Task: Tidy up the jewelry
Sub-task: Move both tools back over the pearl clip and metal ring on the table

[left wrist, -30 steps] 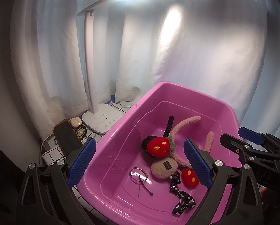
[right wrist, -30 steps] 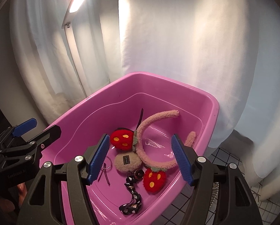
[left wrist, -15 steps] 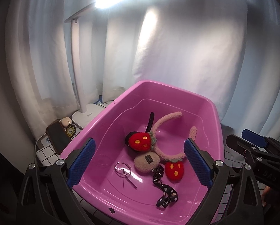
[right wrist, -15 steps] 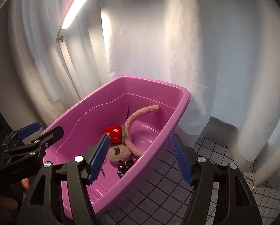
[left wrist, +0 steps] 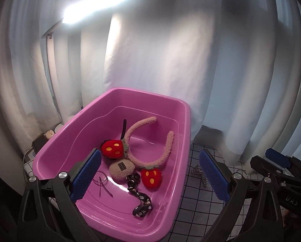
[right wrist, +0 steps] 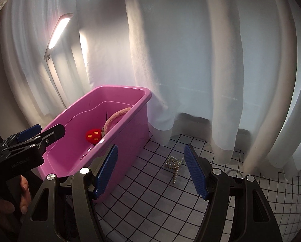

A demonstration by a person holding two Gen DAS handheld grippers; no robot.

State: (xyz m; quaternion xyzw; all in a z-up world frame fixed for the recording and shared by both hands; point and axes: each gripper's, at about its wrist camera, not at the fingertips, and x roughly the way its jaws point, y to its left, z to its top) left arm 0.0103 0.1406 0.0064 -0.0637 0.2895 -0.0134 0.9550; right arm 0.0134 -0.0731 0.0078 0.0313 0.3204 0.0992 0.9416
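Right hand-held gripper (right wrist: 150, 169): jaws apart, empty.
Pearl necklace (right wrist: 174, 164): on checked desk (right wrist: 150, 201), between its fingers, ahead.
Left hand-held gripper (left wrist: 150, 173): open above pink tub (left wrist: 114, 217).

Layout from my end: bin (left wrist: 182, 109) sits on the gridded tabletop (right wrist: 150, 201), curtain (right wrist: 190, 60) right behind it, lamp (right wrist: 58, 31) standing behind its far-left corner. In the bin: headband (left wrist: 148, 141), hair tie (left wrist: 139, 197) nearer me, thin ring (left wrist: 102, 176) left of that. Bead necklace (right wrist: 173, 164) lies on the tabletop right of the bin, apart from it.
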